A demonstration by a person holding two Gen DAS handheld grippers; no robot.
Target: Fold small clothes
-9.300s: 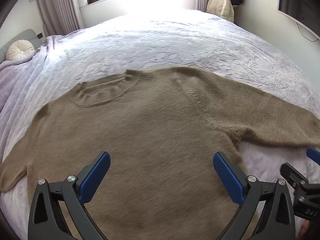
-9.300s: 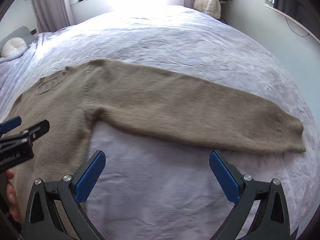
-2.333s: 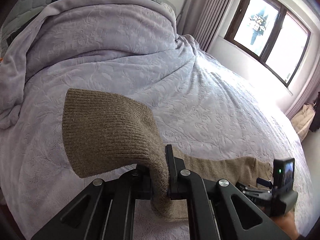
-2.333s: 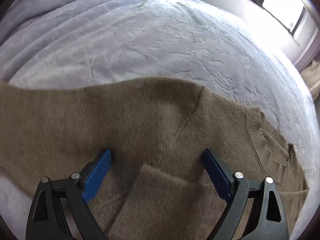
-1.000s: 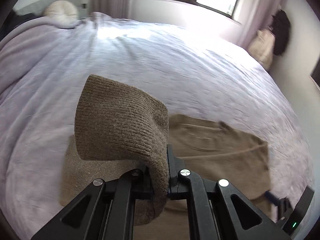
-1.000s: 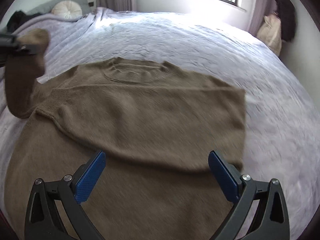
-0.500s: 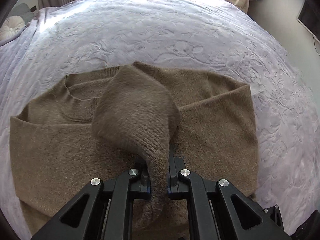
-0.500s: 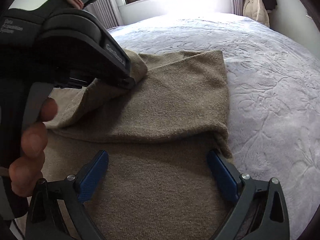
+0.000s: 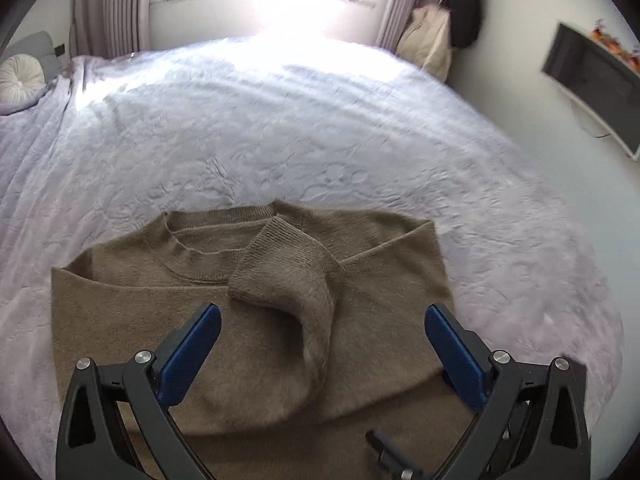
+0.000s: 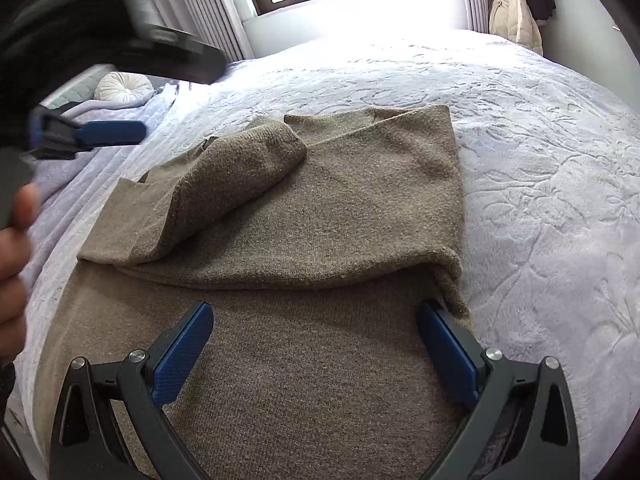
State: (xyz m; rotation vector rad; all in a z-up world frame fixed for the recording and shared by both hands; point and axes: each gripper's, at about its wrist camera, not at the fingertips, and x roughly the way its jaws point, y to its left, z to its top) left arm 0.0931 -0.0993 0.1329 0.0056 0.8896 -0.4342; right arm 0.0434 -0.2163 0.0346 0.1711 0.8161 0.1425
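Observation:
A brown knit sweater (image 9: 140,320) lies front-up on the bed, its right sleeve folded across the chest. The left sleeve (image 9: 288,276) curls loosely over the body, cuff near the collar. My left gripper (image 9: 322,320) hovers above it with its jaws opening wide; the sleeve lies below and between them, untouched by the pads. In the right wrist view the sweater (image 10: 360,200) and the dropped sleeve (image 10: 240,172) show again, with the left gripper's blue finger (image 10: 108,132) and a hand (image 10: 12,260) at the left. My right gripper (image 10: 314,312) is open just above the lower body, holding nothing.
A lavender embossed bedspread (image 9: 280,140) covers the bed all around the sweater. A round white cushion (image 9: 18,76) sits at the far left. Coats (image 9: 432,40) hang in the far right corner and a dark screen (image 9: 592,80) is on the right wall.
The left gripper, shut on the sleeve cuff before, has opened and let it go; the sleeve dropped onto the sweater's chest and the gripper drew back. The right gripper has kept still.

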